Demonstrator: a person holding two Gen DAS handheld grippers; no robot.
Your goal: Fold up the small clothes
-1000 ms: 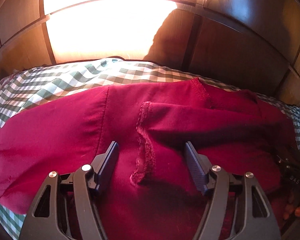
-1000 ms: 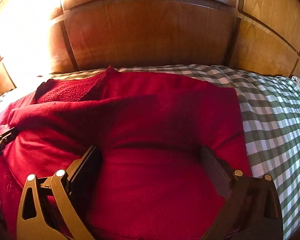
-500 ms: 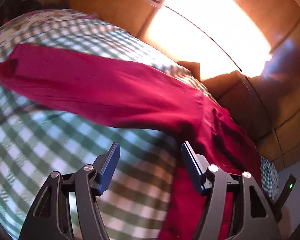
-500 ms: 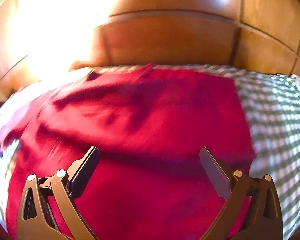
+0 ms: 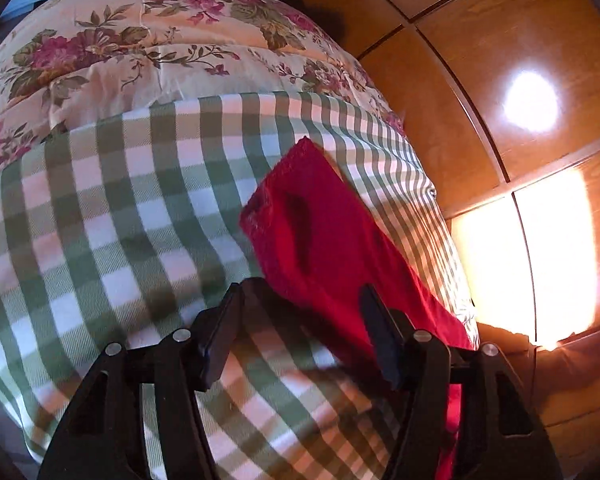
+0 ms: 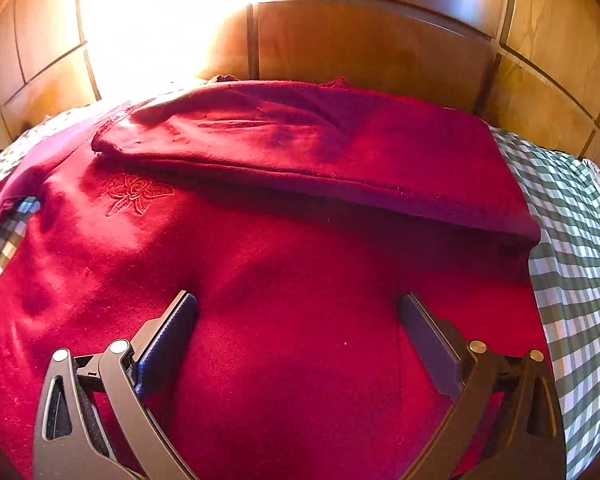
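Note:
A dark red top lies on the green checked bedspread. Its right sleeve is folded across the body, above an embroidered flower. My right gripper is open and empty, low over the garment's lower middle. In the left wrist view the other sleeve stretches out flat on the bedspread, cuff end away from me. My left gripper is open and empty, its right finger over the sleeve's edge, its left finger over bare cloth.
A wooden panelled headboard with a bright glare runs along the far side of the bed. A floral quilt lies beyond the checked bedspread in the left wrist view. The bedspread's edge drops off at the right in the right wrist view.
My left gripper has swung left from over the garment's body to the outstretched sleeve and its cuff. My right gripper has drawn back a little, showing the folded sleeve.

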